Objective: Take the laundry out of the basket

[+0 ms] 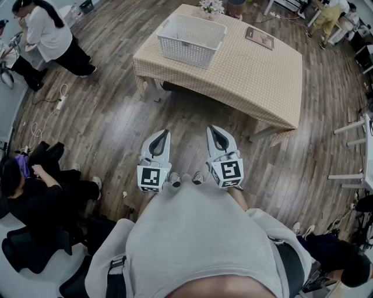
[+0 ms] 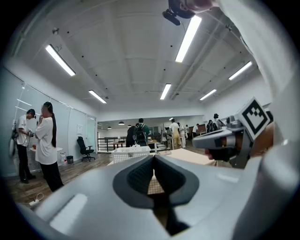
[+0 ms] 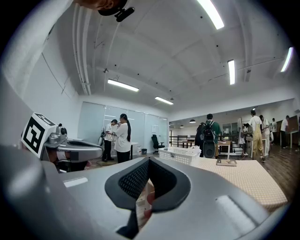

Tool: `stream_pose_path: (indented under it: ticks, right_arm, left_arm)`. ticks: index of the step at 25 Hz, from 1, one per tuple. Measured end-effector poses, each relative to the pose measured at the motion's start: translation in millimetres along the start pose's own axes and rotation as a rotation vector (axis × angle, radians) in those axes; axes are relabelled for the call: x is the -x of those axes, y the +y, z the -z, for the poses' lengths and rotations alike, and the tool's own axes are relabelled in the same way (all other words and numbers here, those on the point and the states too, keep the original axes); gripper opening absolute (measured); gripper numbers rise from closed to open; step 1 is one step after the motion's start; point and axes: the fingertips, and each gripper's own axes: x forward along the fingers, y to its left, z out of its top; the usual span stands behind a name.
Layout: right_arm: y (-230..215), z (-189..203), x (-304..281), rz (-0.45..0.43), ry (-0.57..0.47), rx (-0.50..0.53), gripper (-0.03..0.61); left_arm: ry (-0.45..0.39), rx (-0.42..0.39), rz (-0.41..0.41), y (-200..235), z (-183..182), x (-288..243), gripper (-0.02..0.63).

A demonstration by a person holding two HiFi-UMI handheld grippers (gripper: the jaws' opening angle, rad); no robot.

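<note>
L gripper is clenched, pads pressed together at the tips w/ nothing between them, just a sliver of checked cloth seen through the gap lower down in the left gripper view. R gripper is the same: jaws closed tight and empty, as the right gripper view shows. Both are held level, side by side, close in front of the person's grey-clad torso, marker cubes toward the body and noses pointing at the worktop. They hang over wood floor, well apart from the worktop's near edge. The worktop wears a beige checked cloth, and on its far-left part sits the white slatted basket, nowhere near either gripper. From above, the inside reads plain white and I can't make out the laundry there; in the right gripper view a white lump pokes just over the rim. Behind the basket is a small flower pot, and to its right a flat dark item lies on the cloth. Off to the left a person in a white top stands, and another in black sits near the left edge.
</note>
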Motion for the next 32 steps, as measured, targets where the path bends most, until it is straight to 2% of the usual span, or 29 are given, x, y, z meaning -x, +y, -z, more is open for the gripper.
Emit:
stream_pose_path:
  ticks: [17, 32]
  right_arm:
    - [-0.8, 5.5, 3.9, -0.02, 0.016, -0.013, -0.002]
    - [-46.2, 12.6, 9.5, -0.043, -0.007, -0.029, -0.002]
  left_arm:
    - [0.018, 0.008, 0.002, -9.5, 2.3, 1.2, 0.011]
    - [0.046, -0.002, -0.006, -41.9, 6.2, -27.6, 0.011]
